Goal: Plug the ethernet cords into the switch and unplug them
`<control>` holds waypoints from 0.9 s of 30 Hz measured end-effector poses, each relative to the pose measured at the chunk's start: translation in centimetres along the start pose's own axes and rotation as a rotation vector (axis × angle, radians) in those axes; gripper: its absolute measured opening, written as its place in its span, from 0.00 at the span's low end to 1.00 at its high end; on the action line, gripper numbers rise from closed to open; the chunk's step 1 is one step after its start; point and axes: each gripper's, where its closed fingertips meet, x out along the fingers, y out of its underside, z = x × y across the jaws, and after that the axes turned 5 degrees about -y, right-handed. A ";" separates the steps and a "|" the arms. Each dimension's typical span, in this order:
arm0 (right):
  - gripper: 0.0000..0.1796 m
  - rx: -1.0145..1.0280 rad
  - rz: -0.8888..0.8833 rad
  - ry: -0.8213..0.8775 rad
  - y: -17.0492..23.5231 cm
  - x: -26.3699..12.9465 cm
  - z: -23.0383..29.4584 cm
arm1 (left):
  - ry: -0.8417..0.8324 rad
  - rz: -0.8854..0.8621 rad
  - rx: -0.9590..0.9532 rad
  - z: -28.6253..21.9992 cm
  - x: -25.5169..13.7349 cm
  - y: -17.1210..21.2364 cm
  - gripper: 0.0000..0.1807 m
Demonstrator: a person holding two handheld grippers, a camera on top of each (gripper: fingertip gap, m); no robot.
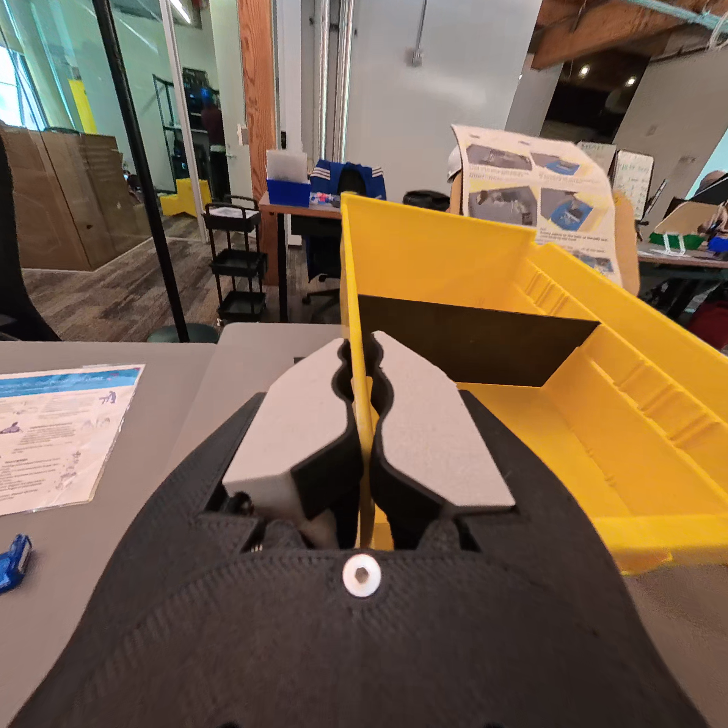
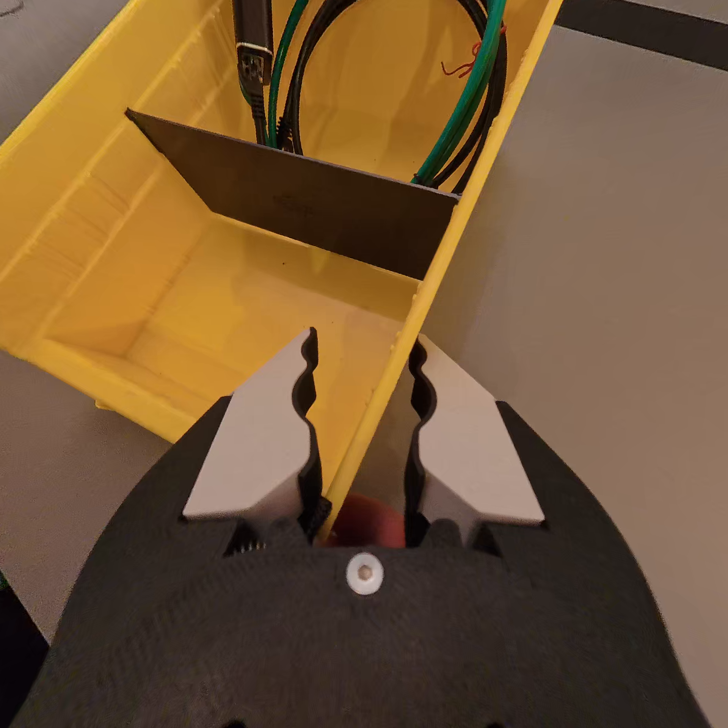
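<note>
Your left gripper (image 1: 360, 354) is clenched on the thin wall of the yellow plastic bin (image 1: 433, 252). Your right gripper (image 2: 364, 354) straddles the opposite wall, released. Beyond the flat black divider (image 2: 315, 205) (far compartment) lie looped green and black ethernet cords (image 2: 468, 118).

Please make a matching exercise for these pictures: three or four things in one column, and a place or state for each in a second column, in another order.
Things:
1. left gripper
2. right gripper
3. black divider
4. green cord

Places or states:
a. stands across the yellow bin
b. lies beyond the divider
c. shut on a bin wall
d. open astride a bin wall

Pairs: 1-c, 2-d, 3-a, 4-b
</note>
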 end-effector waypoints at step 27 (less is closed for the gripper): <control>0.53 -0.034 -0.126 -0.296 -10.9 19.1 21.1 | 0.103 -0.152 0.003 -4.2 -2.1 -6.0 0.02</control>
